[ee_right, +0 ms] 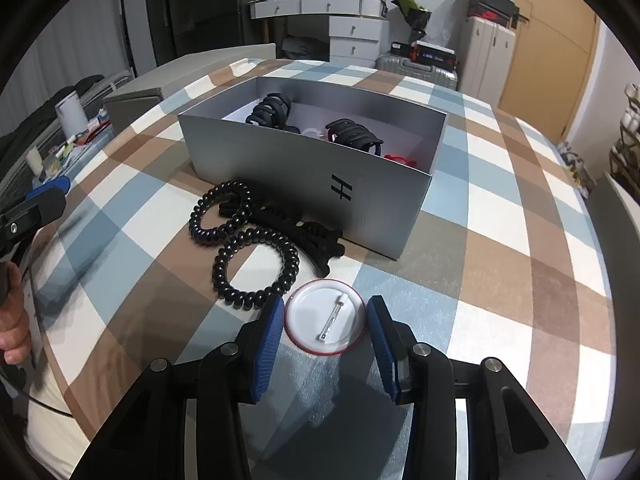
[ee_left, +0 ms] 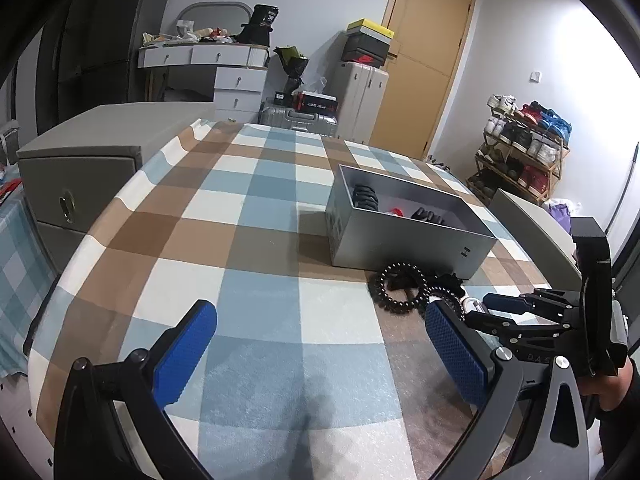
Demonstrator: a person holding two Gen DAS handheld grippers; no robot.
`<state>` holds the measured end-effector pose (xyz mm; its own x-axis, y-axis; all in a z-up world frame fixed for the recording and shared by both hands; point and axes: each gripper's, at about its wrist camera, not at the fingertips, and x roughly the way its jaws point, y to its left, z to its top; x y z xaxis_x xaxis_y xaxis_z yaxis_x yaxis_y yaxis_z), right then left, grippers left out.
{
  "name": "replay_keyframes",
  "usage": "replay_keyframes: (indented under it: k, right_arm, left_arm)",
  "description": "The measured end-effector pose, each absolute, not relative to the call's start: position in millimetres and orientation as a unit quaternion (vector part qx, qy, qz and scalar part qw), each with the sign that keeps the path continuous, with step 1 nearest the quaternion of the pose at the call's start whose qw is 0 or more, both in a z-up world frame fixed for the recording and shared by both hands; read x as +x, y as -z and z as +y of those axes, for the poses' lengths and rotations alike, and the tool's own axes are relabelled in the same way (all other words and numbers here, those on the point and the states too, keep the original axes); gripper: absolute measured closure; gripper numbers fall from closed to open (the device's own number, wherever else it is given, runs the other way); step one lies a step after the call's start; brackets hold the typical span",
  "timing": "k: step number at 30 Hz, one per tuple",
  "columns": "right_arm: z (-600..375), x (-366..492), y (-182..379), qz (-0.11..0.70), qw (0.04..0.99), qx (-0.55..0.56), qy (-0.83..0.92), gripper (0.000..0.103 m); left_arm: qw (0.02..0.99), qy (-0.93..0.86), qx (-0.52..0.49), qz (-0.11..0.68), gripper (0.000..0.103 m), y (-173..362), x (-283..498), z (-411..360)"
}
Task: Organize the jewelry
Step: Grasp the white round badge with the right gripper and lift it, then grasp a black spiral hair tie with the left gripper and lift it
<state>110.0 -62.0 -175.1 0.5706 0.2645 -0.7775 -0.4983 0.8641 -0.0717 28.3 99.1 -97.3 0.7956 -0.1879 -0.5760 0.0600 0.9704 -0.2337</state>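
Tilting steeply down, my right gripper [ee_right: 325, 322] straddles the pin badge [ee_right: 325, 316], pads just beside its rim, whether touching I cannot tell. It lies back-up, white, red-edged, near the grey box [ee_right: 280, 160]. My left gripper [ee_left: 320, 344] hangs spread wide.

- Left wrist view: sits low behind the left gripper [ee_left: 320, 344], looks forward and down across the checked tablecloth [ee_left: 256, 240] toward the door [ee_left: 424, 60]; grey box [ee_left: 400, 240] at mid-distance.
- Right wrist view: tilts more steeply down, close over the right gripper [ee_right: 326, 320]; badge [ee_right: 325, 317] right at its fingers.
- Shared: grey box [ee_right: 320, 184], coil hair ties [ee_right: 248, 240], tablecloth, back-wall dresser [ee_right: 344, 20]; each view catches the other gripper at its edge.
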Motion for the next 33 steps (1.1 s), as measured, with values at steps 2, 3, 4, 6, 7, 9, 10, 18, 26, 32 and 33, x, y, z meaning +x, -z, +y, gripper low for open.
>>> replay_keyframes:
  k: [2, 3, 4, 6, 7, 9, 10, 18, 26, 32, 33]
  right_arm:
    - [-63, 108, 175, 0.407, 0.876, -0.142, -0.219, 0.062]
    - [-64, 107, 175, 0.407, 0.876, -0.140, -0.219, 0.062]
    - [-66, 106, 175, 0.406, 0.876, -0.137, -0.219, 0.062]
    - [-72, 105, 174, 0.406, 0.878, -0.127, -0.218, 0.062]
    - [-73, 105, 174, 0.406, 0.879, -0.122, -0.218, 0.062]
    - [-83, 104, 172, 0.404, 0.882, -0.103, -0.218, 0.062]
    - [-86, 103, 170, 0.403, 0.883, -0.097, -0.218, 0.062]
    - [-123, 100, 161, 0.391, 0.894, -0.034, -0.216, 0.062]
    - [-146, 96, 153, 0.371, 0.902, -0.007, -0.221, 0.061]
    - [-156, 95, 150, 0.359, 0.905, 0.012, -0.228, 0.061]
    - [-158, 95, 150, 0.357, 0.906, 0.014, -0.228, 0.061]
  left_arm:
    - [0.941, 0.071, -0.098, 0.316, 0.001, 97, 29, 95]
    - [0.940, 0.077, -0.096, 0.318, 0.001, 97, 29, 92]
    - [0.939, 0.082, -0.095, 0.320, 0.001, 96, 29, 90]
    - [0.935, 0.102, -0.091, 0.327, 0.001, 97, 29, 83]
    - [0.931, 0.121, -0.088, 0.334, 0.002, 97, 30, 76]
    - [0.923, 0.146, -0.080, 0.347, 0.002, 98, 33, 64]
    - [0.919, 0.158, -0.076, 0.352, 0.002, 98, 34, 59]
    - [0.878, 0.225, -0.075, 0.415, 0.002, 105, 58, 14]
    - [0.860, 0.233, -0.051, 0.450, 0.007, 107, 73, -13]
    - [0.851, 0.209, -0.054, 0.478, 0.017, 114, 89, -13]
    - [0.851, 0.204, -0.056, 0.480, 0.018, 115, 91, -13]
